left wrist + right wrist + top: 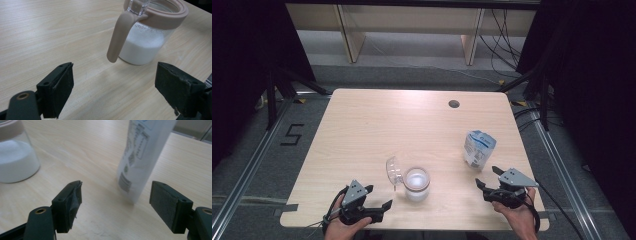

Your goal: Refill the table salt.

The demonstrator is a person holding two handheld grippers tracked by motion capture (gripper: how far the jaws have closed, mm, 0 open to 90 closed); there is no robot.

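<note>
A light wood-grain bench with rounded corners stands in the middle of the room, and a small dark round grommet hole sits near its far edge, right of centre. Under it lies grey carpet floor, marked with a black figure "5" off the left edge. Metal floor rails run along both sides. Black curtains close off the left and right. Beyond the far edge stands pale wooden furniture, perhaps a desk, with black cables trailing down at the right. Light falls brightest across the far part of the bench.
</note>
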